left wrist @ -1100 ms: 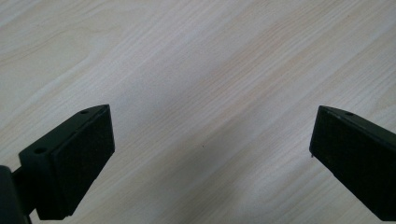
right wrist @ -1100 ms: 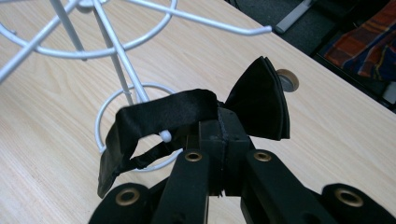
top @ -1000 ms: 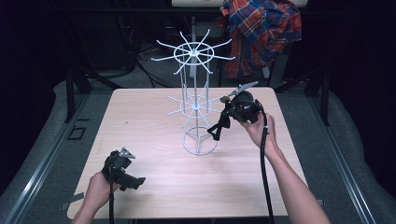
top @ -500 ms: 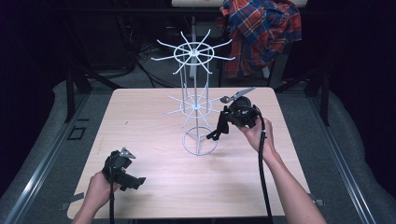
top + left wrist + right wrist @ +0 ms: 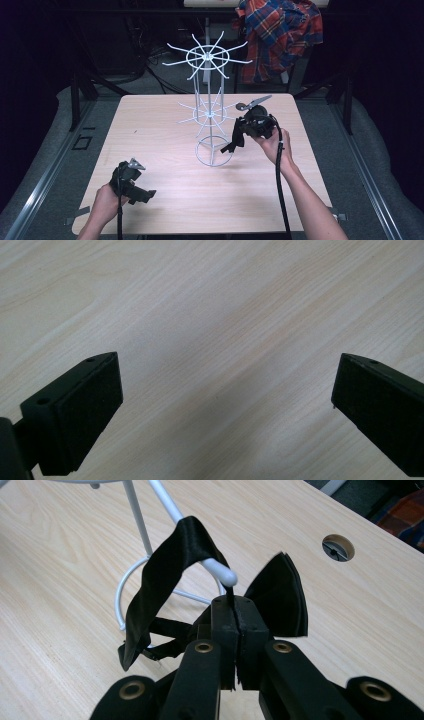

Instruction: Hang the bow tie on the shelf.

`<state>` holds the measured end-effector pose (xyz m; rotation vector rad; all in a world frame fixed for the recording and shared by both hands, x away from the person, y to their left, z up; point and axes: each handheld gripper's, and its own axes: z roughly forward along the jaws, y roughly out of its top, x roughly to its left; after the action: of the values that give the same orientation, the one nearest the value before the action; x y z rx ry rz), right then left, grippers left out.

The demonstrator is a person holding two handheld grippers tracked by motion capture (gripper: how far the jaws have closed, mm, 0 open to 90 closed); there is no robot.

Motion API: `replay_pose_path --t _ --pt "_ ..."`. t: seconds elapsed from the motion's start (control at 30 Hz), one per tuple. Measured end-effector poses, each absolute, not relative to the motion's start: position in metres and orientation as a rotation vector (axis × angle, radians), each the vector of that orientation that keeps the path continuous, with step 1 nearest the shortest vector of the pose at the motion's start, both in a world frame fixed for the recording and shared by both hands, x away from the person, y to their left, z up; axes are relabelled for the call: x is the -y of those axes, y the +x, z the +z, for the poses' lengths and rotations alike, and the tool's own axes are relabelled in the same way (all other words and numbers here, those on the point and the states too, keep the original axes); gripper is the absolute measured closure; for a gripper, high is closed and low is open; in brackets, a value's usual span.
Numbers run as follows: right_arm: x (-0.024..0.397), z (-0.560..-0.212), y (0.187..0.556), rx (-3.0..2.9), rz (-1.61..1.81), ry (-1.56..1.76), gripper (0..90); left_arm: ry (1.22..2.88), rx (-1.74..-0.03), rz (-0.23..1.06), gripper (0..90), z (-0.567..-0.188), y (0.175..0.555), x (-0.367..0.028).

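A white wire rack [image 5: 209, 115] with two tiers of spokes stands mid-table. My right gripper [image 5: 239, 135] is just right of its lower tier, shut on a black bow tie [image 5: 233, 142]. In the right gripper view the jaws [image 5: 235, 602] pinch the tie by its middle. One bow wing [image 5: 279, 597] fans out to the right, and its satin strap [image 5: 160, 580] drapes over the rounded tip of a lower spoke [image 5: 223, 573]. My left gripper [image 5: 144, 195] rests low at the table's front left. Its jaws [image 5: 225, 390] are wide open over bare wood.
The rack's ring base [image 5: 214, 152] sits on the light wooden table [image 5: 150, 130]. A cable hole [image 5: 338, 547] is in the tabletop beyond the tie. A plaid shirt [image 5: 280, 30] hangs behind the table. Cables trail from both grippers toward the near edge.
My right gripper has shifted slightly down and nearer with the bow tie, staying beside the lower spokes. The left gripper has not moved.
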<state>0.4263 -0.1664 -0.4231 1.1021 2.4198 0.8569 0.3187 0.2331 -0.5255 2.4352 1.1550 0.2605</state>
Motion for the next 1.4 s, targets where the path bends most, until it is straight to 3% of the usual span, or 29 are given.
replay_pose_path --t 0.4,0.53,0.8,1.27,1.4 --pt "0.169 -0.416 0.419 -2.434 0.868 1.086 81.6 2.436 -1.154 0.261 0.1 -0.525 0.319 -0.233" --pt "0.172 -0.412 0.415 -2.438 0.859 1.079 72.6 2.437 -1.154 0.261 0.2 -0.525 0.319 -0.232" --pt "0.181 -0.401 0.399 -2.436 0.859 1.085 44.7 2.437 -1.156 0.269 0.2 -0.526 0.318 -0.232" --pt "0.203 -0.397 0.363 -2.476 0.819 1.055 18.0 2.441 -1.155 0.265 0.2 -0.525 0.318 -0.232" --pt "0.21 -0.402 0.353 -2.511 0.793 1.029 14.5 2.444 -1.155 0.262 0.2 -0.525 0.318 -0.231"
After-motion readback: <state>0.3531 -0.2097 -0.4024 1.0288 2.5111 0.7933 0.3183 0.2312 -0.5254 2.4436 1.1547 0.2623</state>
